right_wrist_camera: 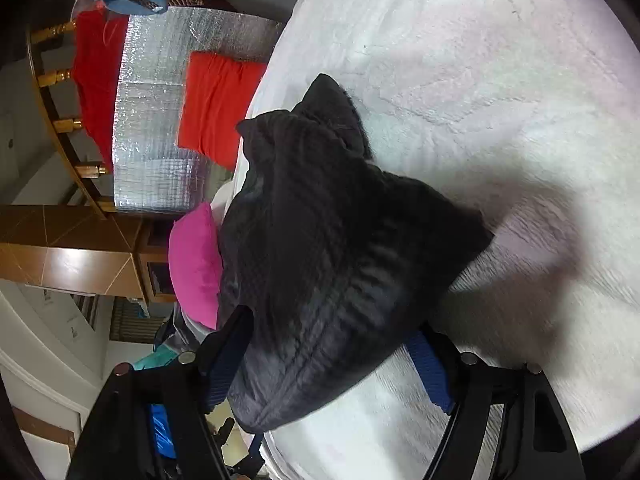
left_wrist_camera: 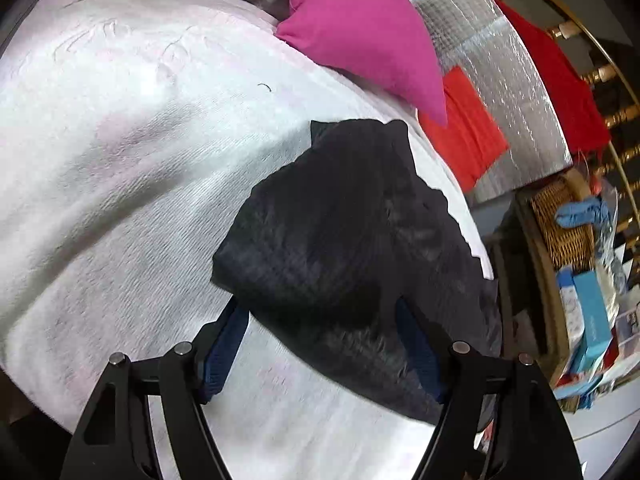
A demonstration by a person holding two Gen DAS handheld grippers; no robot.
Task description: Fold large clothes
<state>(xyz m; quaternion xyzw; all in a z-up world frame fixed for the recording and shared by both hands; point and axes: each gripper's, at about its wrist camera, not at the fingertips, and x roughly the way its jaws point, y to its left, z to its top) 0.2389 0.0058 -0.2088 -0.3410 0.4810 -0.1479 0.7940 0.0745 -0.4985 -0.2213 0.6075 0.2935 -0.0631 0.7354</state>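
2 tongs, left (left_wrist_camera: 320,344) and right (right_wrist_camera: 328,360), each stand spread with the black garment (left_wrist_camera: 340,232) bunched between their fingers on the white bed (left_wrist_camera: 120,160); whether they pinch it I cannot tell. Likely mid-fold; next, lay it flat.

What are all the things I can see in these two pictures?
knitted garment: one, black, bunched on the blanket, between both claws.
blanket: one, pale pink-white, fluffy, under the garment.
cushion: one, magenta, at the blanket's edge.
folded cloth: one, orange-red, on the silver sheet.
silver sheet: one, quilted foil, beside the blanket.
red cloth: one, draped over the wooden railing.
wicker basket: one, brown, holding a blue cloth.
left claw: black, blue pads, open.
right claw: same, open.
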